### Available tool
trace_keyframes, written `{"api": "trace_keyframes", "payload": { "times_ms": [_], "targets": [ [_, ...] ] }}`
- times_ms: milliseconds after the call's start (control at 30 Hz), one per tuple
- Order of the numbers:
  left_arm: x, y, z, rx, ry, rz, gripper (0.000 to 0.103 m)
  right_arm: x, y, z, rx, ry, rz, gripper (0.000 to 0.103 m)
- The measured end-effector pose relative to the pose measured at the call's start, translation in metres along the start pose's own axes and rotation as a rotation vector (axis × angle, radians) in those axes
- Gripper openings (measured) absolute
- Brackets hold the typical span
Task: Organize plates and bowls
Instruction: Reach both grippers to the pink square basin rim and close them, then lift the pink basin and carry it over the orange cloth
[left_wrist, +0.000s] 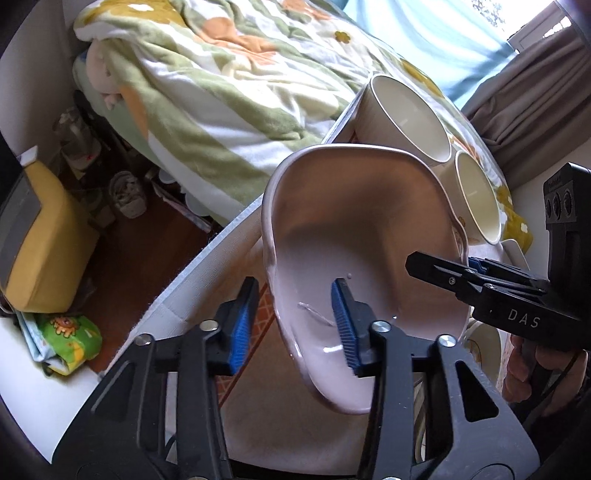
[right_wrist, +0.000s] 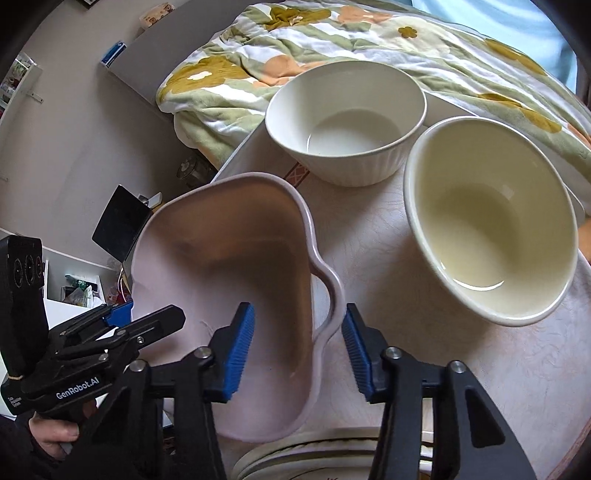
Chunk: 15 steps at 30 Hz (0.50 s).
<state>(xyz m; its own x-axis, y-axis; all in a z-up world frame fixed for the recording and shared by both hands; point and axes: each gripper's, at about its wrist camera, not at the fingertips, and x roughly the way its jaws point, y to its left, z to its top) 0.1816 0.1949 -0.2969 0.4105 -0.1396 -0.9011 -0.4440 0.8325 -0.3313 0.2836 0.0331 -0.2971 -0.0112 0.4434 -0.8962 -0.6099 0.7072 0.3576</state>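
Observation:
A pale pink irregular dish (left_wrist: 365, 236) is tilted above the table; it also shows in the right wrist view (right_wrist: 236, 266). My left gripper (left_wrist: 295, 325) is open and straddles its near rim without clamping it. My right gripper (right_wrist: 299, 347) is open and straddles the dish's opposite rim, near the curved handle-like edge. Whether the dish rests on anything is hidden. A white ribbed bowl (right_wrist: 345, 122) and a cream bowl (right_wrist: 487, 221) stand on the table beyond; both show in the left wrist view, the white bowl (left_wrist: 406, 114) and the cream bowl (left_wrist: 478, 195).
A stack of plates (right_wrist: 317, 458) lies at the near edge under my right gripper. The table (right_wrist: 369, 240) has a whitish cloth. A bed with a flowered blanket (left_wrist: 221, 92) lies behind. A yellow seat (left_wrist: 44, 240) and floor clutter are at the left.

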Motion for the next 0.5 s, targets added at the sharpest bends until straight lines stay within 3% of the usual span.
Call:
{"api": "trace_keyframes", "payload": {
  "times_ms": [33,100,133,500],
  "targets": [
    [0.001,0.001,0.001,0.003,0.008,0.004,0.016,0.002,0.000,0.001,0.002,0.004,0.003,0.028],
    [0.003,0.002,0.002,0.007,0.008,0.020,0.012,0.004,0.000,0.000,0.005,0.005,0.006,0.015],
    [0.003,0.002,0.002,0.012,0.006,0.026,0.010,0.005,0.001,-0.001,-0.004,0.000,-0.011,0.013],
    [-0.035,-0.023,0.008,0.123,-0.041,0.064,0.010,-0.030,0.004,-0.020,0.046,-0.098,0.006,0.012]
  ]
}}
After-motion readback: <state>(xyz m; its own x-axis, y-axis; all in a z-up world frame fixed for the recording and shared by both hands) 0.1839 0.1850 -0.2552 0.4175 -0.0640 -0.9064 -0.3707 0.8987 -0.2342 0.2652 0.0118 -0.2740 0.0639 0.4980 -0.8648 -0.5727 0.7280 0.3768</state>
